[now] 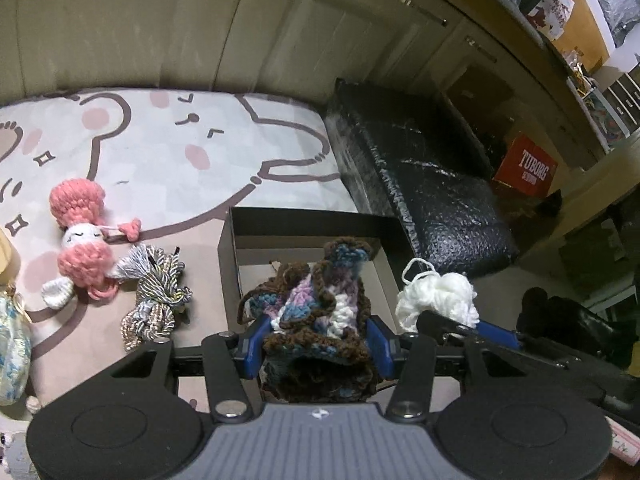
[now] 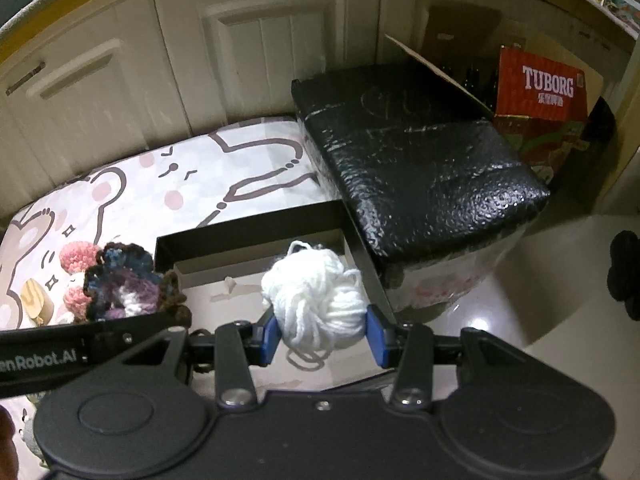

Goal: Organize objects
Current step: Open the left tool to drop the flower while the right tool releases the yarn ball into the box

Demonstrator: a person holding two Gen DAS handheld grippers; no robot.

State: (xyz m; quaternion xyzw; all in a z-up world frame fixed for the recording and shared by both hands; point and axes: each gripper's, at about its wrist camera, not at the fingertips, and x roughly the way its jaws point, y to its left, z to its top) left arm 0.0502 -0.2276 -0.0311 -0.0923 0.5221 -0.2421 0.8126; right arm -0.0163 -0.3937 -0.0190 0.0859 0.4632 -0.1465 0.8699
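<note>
My left gripper (image 1: 316, 344) is shut on a brown, blue and purple crochet piece (image 1: 312, 304) and holds it over the near edge of an open dark box (image 1: 228, 264). My right gripper (image 2: 322, 334) is shut on a ball of white yarn (image 2: 316, 296) and holds it above the same box (image 2: 248, 236). The yarn also shows at the right in the left wrist view (image 1: 436, 296). The crochet piece shows at the left in the right wrist view (image 2: 128, 284). A pink and white crochet doll (image 1: 82, 236) and a grey twisted cord bundle (image 1: 156, 296) lie on the cartoon mat (image 1: 168, 148).
A black foam-wrapped box (image 2: 420, 160) stands right of the dark box. A red Tuborg carton (image 2: 544, 100) stands behind it. Cream cabinet doors (image 2: 260, 48) run along the back. A wooden block (image 2: 36, 300) and a floral pouch (image 1: 12, 352) lie on the mat's left.
</note>
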